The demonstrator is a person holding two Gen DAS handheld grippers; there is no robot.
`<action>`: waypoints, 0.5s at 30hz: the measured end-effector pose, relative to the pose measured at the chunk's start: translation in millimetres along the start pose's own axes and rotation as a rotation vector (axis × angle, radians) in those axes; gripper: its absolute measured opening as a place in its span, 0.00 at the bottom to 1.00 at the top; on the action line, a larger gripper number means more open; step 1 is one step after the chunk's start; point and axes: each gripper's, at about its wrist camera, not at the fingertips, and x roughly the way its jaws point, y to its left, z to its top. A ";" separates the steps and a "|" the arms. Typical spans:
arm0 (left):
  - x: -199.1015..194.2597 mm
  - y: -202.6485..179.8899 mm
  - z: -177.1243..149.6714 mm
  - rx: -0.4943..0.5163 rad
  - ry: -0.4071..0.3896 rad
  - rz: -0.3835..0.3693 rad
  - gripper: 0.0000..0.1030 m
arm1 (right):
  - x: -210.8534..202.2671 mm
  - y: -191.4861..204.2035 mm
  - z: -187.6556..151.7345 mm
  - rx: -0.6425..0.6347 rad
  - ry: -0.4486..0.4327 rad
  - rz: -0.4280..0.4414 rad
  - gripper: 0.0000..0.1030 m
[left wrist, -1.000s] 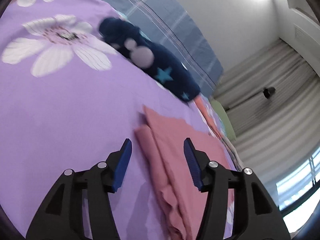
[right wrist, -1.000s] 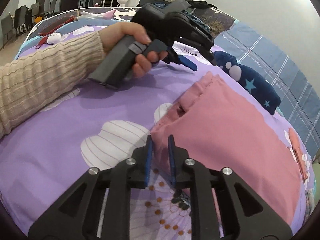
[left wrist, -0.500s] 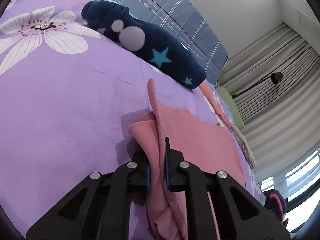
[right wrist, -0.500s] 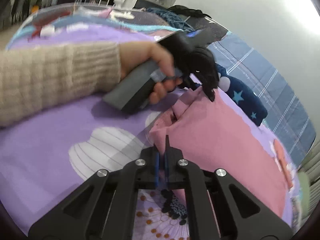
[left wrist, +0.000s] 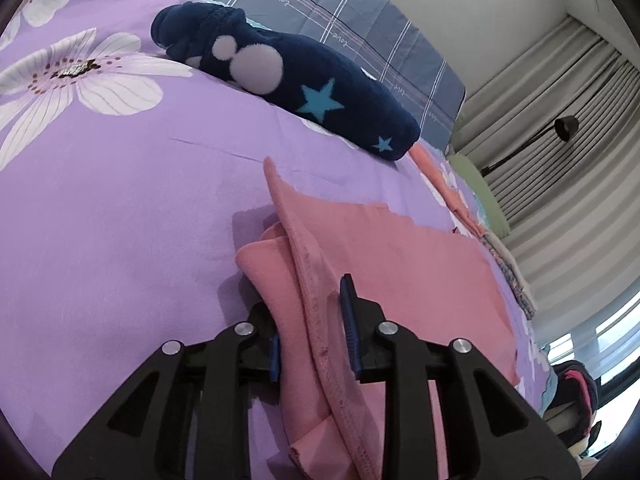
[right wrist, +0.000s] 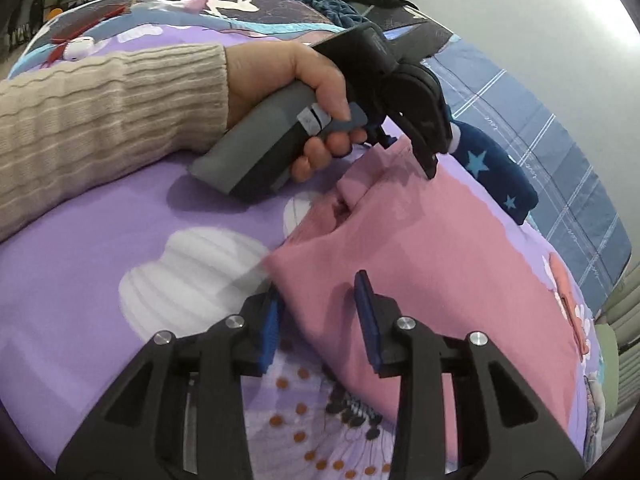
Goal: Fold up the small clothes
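Half a second ago both sets of jaws were pinched tight on the pink garment [left wrist: 400, 264]; now we see them opening, and the cloth sits loosely in the gaps. The left gripper [left wrist: 314, 328] has a bunched hem edge running up between its blue pads [left wrist: 347, 316], a clear gap showing on the right-hand side, so it no longer clamps. The right gripper [right wrist: 320, 320] straddles the garment's near corner, pads apart, the fabric between them blurred. Ahead of the left gripper lies a navy plush garment [left wrist: 320, 96] with stars and pale dots; beyond it the grey-blue checked bedding [left wrist: 340, 12] carries a small woven word reading "love". In the right view, up and ahead of our gripper, a hand [right wrist: 288, 80] in a ribbed beige sleeve [right wrist: 104, 120] wraps the grey handle, fingers curled on the trigger, the tool angled down at the garment's far edge on the purple floral sheet [right wrist: 120, 208].
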 end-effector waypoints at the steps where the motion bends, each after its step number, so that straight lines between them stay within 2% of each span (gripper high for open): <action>1: 0.0 0.1 1.2 -0.001 0.002 0.003 0.13 | 1.7 -0.5 1.0 0.006 0.004 -0.007 0.08; 5: -4.9 -5.2 8.2 -0.021 0.000 0.002 0.10 | -17.4 -24.9 -2.5 0.127 -0.084 -0.005 0.04; 9: -14.3 -41.9 19.2 0.051 -0.029 0.004 0.10 | -48.1 -71.2 -15.5 0.319 -0.164 -0.009 0.04; 15: -7.9 -106.4 39.3 0.119 -0.023 0.001 0.10 | -80.6 -123.7 -41.5 0.484 -0.219 -0.037 0.04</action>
